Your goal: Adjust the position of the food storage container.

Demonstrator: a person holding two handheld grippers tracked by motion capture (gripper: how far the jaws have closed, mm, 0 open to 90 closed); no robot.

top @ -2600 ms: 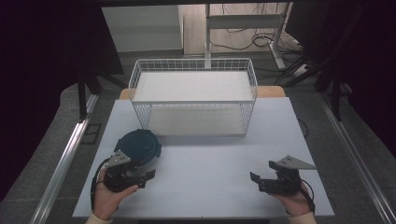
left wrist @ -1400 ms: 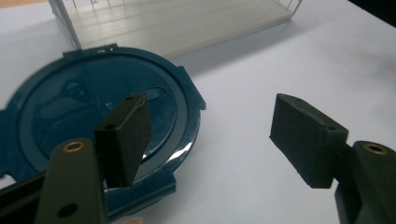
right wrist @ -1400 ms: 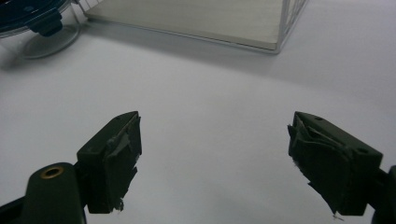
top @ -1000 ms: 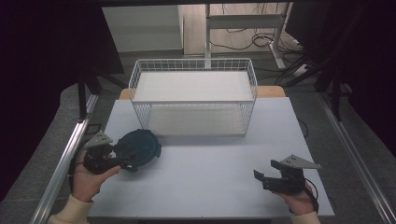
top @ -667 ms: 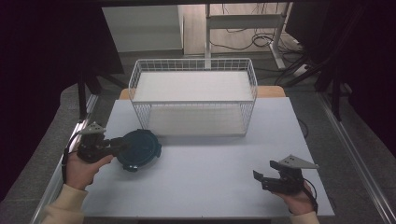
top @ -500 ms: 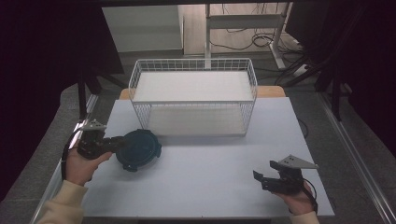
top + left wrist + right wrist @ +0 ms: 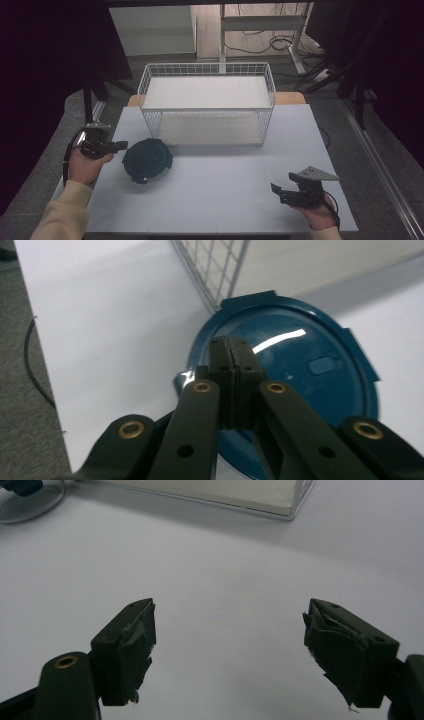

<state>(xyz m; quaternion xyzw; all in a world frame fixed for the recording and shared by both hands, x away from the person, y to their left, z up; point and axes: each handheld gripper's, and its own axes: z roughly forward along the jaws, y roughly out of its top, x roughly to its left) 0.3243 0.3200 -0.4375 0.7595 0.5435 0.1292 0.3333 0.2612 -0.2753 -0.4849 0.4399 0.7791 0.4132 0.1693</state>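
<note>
High view: the left gripper [image 7: 116, 146] is seen at the left edge of the white table [image 7: 225, 200], and the dark teal lid [image 7: 147, 160] lies flat just beyond its tips. The lid is round, so no long axis can be given; small tabs stick out from its rim, and its smooth top side faces up. In the left gripper view, the jaws are pressed fully together after having just been closing, and they cover the near rim of the lid [image 7: 300, 365]; whether a tab is pinched between them cannot be told. The lid surface is glossy plastic with a bright reflection and a small oval mark in relief, further out than the tips and to their right. Past the lid, a white wire basket [image 7: 207, 102] with a thin grid of metal rods is placed. The right gripper [image 7: 279, 192] is held apart from the lid, far to the other side, and its jaws are spread wide over bare table, with worn black pads [image 7: 132, 645] and nothing between them.
</note>
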